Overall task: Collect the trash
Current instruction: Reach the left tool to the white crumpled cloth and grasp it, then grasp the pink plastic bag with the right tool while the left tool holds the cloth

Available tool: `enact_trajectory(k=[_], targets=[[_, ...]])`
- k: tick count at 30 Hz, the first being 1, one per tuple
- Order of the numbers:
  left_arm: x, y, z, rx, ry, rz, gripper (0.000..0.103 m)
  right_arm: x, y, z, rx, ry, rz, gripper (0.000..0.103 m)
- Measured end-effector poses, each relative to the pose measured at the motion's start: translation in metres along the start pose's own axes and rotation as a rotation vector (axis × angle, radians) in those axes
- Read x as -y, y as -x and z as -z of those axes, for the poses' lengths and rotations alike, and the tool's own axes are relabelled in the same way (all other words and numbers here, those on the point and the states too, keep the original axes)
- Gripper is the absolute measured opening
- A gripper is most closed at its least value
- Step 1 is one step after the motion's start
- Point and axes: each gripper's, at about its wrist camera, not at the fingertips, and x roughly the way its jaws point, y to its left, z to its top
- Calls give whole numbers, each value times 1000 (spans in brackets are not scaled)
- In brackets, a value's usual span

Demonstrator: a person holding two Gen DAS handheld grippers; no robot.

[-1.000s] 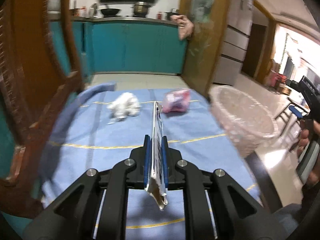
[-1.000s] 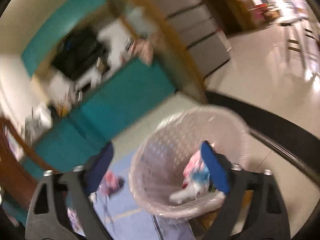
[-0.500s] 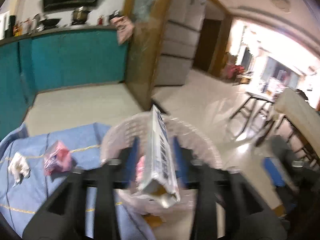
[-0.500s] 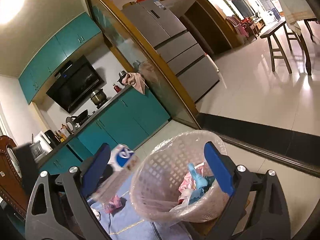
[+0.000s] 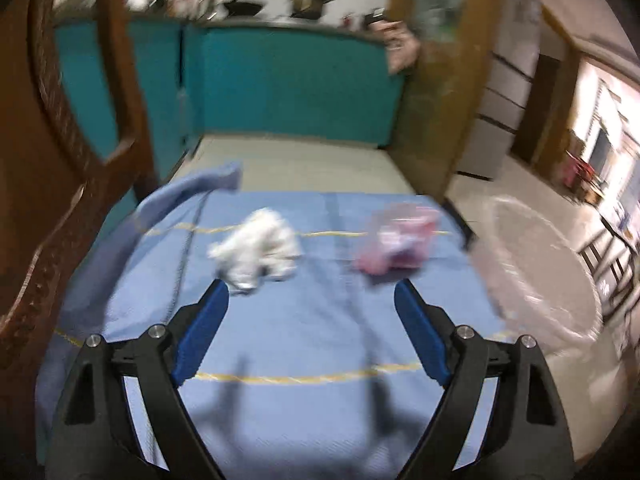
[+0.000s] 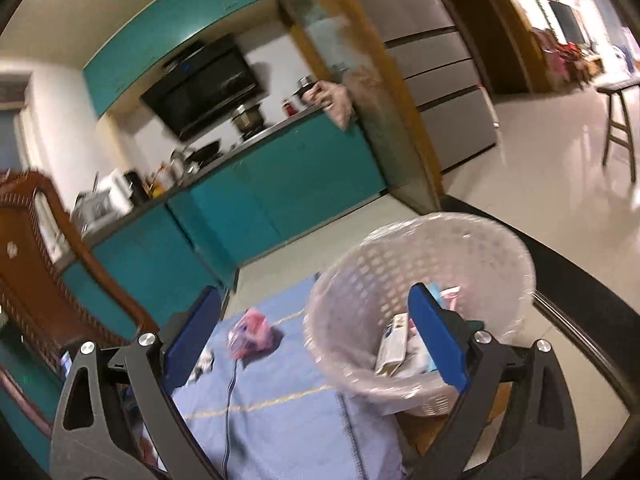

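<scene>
**Left gripper empty and wide over the cloth, two scraps ahead**

Big picture first: the desk under its blue cloth (image 5: pixel 304 344) fills the lower middle of the left wrist view, and there's plenty of bare cloth between the fingers. Its far edge runs across mid-frame, with pale floor and teal cabinets (image 5: pixel 296 88) beyond. At left a carved wooden chair (image 5: pixel 52 184) crowds the cloth's edge, tight on that side. At right the cloth ends just beside the white mesh basket (image 5: pixel 560 280), blurred here.

In the right wrist view that basket (image 6: pixel 384 264) sits lower right, its rim beside the cloth's right edge, with open floor behind it. A flattened carton (image 6: pixel 394 344) lies inside among other scraps.

Now the grippers. The left gripper (image 5: pixel 312 300) has just been opening, jaws wide with nothing between them. The right gripper (image 6: pixel 314 312) is spread wide too, gripping nothing; its right finger overlaps the basket in the frame.

The trash: a crumpled white tissue (image 5: pixel 260 248) lies just above the left finger's tip, and a pink wrapper (image 5: pixel 396 244) just above the right finger's tip, well apart from each other. Both rest on the cloth, clear of the pads.
</scene>
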Motion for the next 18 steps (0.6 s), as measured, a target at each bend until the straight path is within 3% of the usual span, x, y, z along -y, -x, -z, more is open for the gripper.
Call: enact_trajectory(k=[8,11,13,18], targets=[[-11,-63,-24,-72,-52,-7,81,-29,-21,18,-88,115,8,92],[-19,-77,-28,-116,-23,-14,60,-37,-28,22,-114,149,10,92],[-23,-79,-29,-117,-22,-38,23,-46,-37,26,-137,186,10,92],[-25,-46,-32,-48,-20,-17,17,-71,-60,38,-179,273,-2,92]])
